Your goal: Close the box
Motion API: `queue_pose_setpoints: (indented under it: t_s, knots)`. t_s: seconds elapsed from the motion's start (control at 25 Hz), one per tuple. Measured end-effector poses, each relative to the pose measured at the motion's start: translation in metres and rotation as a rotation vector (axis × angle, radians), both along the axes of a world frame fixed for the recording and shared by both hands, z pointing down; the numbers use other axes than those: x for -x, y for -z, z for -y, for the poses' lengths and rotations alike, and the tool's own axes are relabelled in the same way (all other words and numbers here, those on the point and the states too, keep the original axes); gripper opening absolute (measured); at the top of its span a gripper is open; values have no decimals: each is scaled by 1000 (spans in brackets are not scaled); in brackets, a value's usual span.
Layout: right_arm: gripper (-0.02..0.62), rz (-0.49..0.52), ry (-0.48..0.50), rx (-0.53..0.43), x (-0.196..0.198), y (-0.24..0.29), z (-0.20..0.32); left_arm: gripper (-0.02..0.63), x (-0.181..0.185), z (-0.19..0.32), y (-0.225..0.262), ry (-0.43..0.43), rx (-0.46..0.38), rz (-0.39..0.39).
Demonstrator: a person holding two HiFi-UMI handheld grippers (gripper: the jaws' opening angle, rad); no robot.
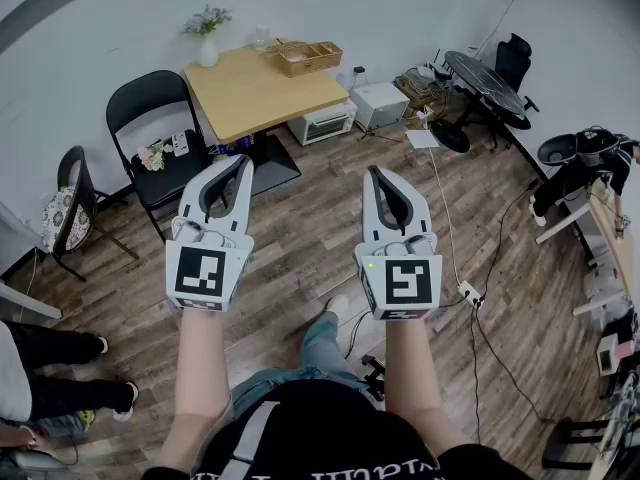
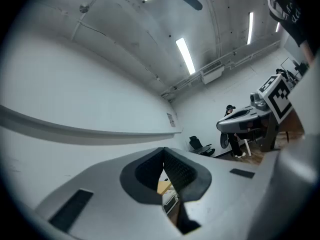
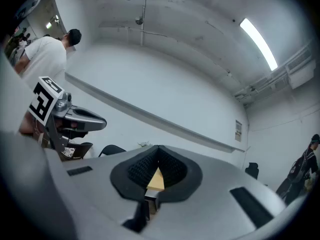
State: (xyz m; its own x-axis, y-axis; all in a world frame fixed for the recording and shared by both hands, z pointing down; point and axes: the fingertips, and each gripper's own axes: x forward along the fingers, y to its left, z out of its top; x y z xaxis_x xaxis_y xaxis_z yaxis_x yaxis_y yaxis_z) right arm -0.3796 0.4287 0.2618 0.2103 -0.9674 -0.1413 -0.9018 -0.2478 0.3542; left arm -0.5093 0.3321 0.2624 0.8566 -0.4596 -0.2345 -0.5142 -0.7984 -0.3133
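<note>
An open brown box [image 1: 309, 57] sits at the far right corner of a light wooden table [image 1: 255, 93] across the room. I hold both grippers up in mid-air, well short of the table and touching nothing. My left gripper [image 1: 245, 160] has its tips together and is shut with nothing in it. The same shows in its own view, where the left gripper [image 2: 163, 149] frames a sliver of table between its pads. My right gripper [image 1: 374, 171] is shut and empty too, and the right gripper [image 3: 158, 147] points at the table from its own view.
A white vase of flowers [image 1: 207, 43] stands on the table's far left corner. A black folding chair [image 1: 150, 118] is left of the table, a toaster oven [image 1: 322, 123] under it. Cables [image 1: 455, 268] run across the wood floor. A seated person's legs [image 1: 50, 368] are at lower left.
</note>
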Motion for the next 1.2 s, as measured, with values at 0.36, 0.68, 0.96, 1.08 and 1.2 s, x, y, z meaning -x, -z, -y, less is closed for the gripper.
queue_pose_setpoints:
  t_s: [0.36,0.68,0.96,1.08,1.2]
  knots:
    - [15,136,29,23,-19,-26,9,12,-18,7,-12,-2,29,6]
    - [264,233,98,106,-60,-46,50,12,-64,38,-23,-1,61,26]
    - [308,238,136,111,-122,-40,102,12,-131,82,-20,16,55,55]
    - [308,238,152,102,-154,-36,131,12,-163,109,-18,13,74,63]
    - [308,215,160,88,-190,-29,156,12,-196,134,-10,27,71,55]
